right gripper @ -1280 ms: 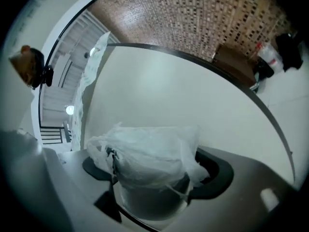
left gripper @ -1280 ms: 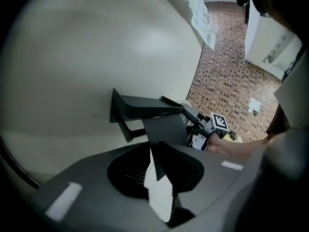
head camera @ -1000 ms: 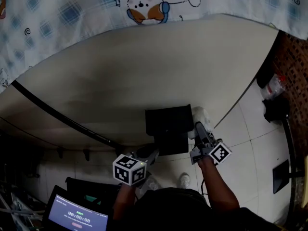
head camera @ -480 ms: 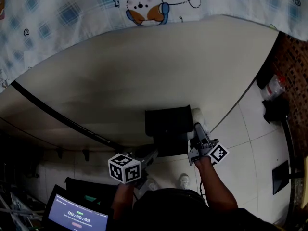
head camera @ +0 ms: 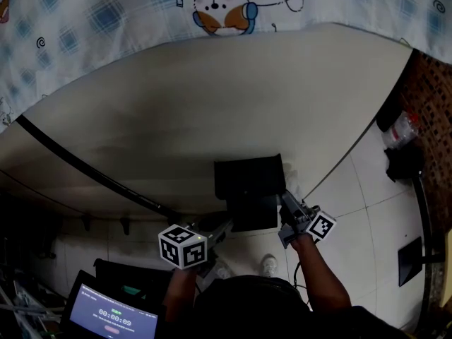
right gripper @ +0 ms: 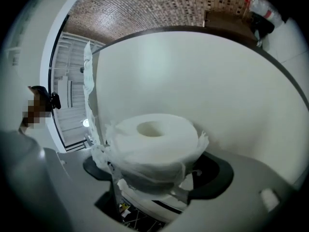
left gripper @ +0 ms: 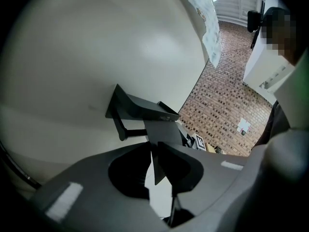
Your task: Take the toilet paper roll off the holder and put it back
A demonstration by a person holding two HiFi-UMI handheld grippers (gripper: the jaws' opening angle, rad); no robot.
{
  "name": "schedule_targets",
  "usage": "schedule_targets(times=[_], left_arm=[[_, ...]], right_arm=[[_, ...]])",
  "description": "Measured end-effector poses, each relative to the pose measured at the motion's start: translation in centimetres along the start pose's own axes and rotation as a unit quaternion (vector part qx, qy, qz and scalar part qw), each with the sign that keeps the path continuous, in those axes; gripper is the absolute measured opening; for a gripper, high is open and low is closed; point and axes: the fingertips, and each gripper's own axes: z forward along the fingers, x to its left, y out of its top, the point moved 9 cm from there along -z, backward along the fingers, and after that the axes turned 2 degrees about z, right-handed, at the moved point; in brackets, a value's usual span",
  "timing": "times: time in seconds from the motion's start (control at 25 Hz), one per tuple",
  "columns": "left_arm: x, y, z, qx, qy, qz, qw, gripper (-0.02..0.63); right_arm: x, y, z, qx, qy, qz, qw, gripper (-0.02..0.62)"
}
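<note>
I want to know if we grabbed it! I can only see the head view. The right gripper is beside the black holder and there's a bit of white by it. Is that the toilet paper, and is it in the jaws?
Observer: Yes. The right gripper view shows the right gripper shut on the toilet paper roll, with a pad on each side.
Operator: Is the roll neat?
Observer: No. Ragged loose paper hangs off its side.
Operator: What is the other gripper doing?
Observer: The left gripper has a thin black flap of the holder pinched between its jaws, which are starting to open.
</note>
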Motion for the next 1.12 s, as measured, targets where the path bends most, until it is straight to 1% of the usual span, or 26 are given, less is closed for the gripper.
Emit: schedule_targets(times=[0.16, 0.24, 0.36, 0.44, 0.6, 0.72, 0.84, 0.96, 1.0, 1.08, 1.12], left_arm=[[0.1, 0.0, -0.1, -0.002, -0.008, -0.007, 0.9999, 0.066], [0.1, -0.1, -0.2, -0.002, -0.012, -0.012, 0.9999, 0.066], [0.0, -0.2, -0.2, -0.007, -0.017, -0.019, 0.9996, 0.066], [0.0, -0.1, -0.2, -0.005, -0.016, -0.018, 0.9997, 0.066], [0.0, -0.1, -0.1, -0.003, -0.014, -0.018, 0.9997, 0.066], [0.0, -0.2, -0.1, -0.005, -0.014, -0.019, 0.9997, 0.066], [0.0, -0.2, -0.1, -0.007, -0.016, -0.020, 0.9996, 0.066], [0.2, -0.3, 0.0, -0.008, -0.018, -0.020, 0.9996, 0.066], [0.3, -0.4, -0.1, -0.011, -0.018, -0.023, 0.9995, 0.066], [0.6, -0.5, -0.3, -0.019, -0.019, -0.030, 0.9992, 0.064], [0.6, -0.5, -0.3, -0.021, -0.019, -0.031, 0.9991, 0.063]], right_arm=[[-0.7, -1.3, 0.5, 0.060, 0.023, 0.027, 0.998, 0.430], [-0.9, -1.9, 0.9, 0.082, 0.036, 0.031, 0.996, 0.428], [-1.0, -2.4, 1.9, 0.117, 0.046, 0.015, 0.992, 0.426], [-1.1, -2.9, 2.7, 0.149, 0.043, -0.006, 0.988, 0.426], [-1.3, -4.2, 3.8, 0.195, 0.040, -0.018, 0.980, 0.425], [-1.3, -4.9, 4.4, 0.208, 0.041, -0.017, 0.977, 0.425], [-1.5, -5.3, 4.4, 0.204, 0.050, -0.007, 0.978, 0.426], [-1.0, -5.5, 4.6, 0.195, 0.065, 0.026, 0.978, 0.426], [-0.8, -5.5, 4.8, 0.197, 0.067, 0.029, 0.978, 0.426], [-0.8, -5.4, 4.7, 0.216, 0.054, -0.002, 0.975, 0.430], [-0.7, -5.2, 4.5, 0.226, 0.050, -0.021, 0.973, 0.443]])
